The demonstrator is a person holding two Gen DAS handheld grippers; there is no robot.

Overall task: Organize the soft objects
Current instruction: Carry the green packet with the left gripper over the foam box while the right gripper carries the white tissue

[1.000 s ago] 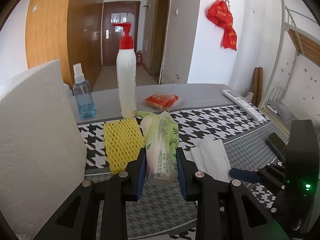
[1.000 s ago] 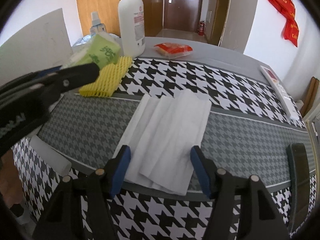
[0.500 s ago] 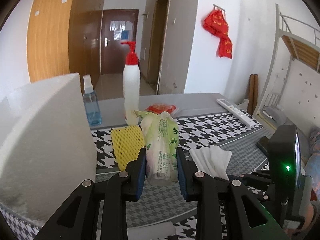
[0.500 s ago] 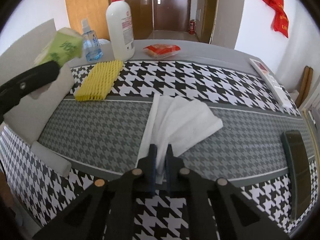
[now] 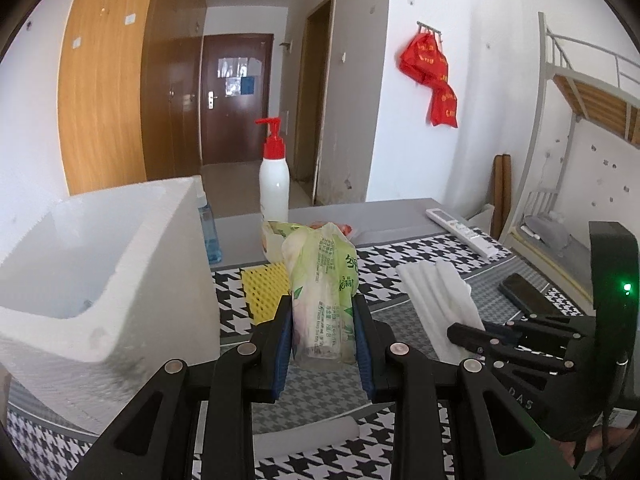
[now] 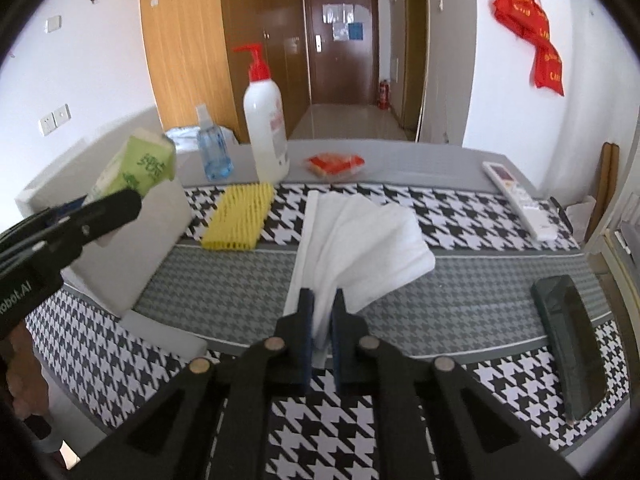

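Observation:
My left gripper (image 5: pixel 323 316) is shut on a green tissue pack (image 5: pixel 323 280) and holds it up in the air beside the open white foam box (image 5: pixel 100 272). The pack also shows in the right wrist view (image 6: pixel 138 164), above the box wall (image 6: pixel 132 248). My right gripper (image 6: pixel 323 312) is shut on the near edge of a white folded cloth (image 6: pixel 360 240), lifting it off the houndstooth table; it also shows in the left wrist view (image 5: pixel 440 292). A yellow foam net (image 6: pixel 240 216) lies flat behind the box.
A white pump bottle (image 6: pixel 266 136) with a red top and a blue spray bottle (image 6: pixel 212 148) stand at the back. A red snack packet (image 6: pixel 334 162), a white remote (image 6: pixel 520 200) and a dark phone (image 6: pixel 572 340) lie on the table.
My right gripper closed on the white cloth and lifted its near edge. My left gripper rose with the tissue pack, so the box's open top has come into view.

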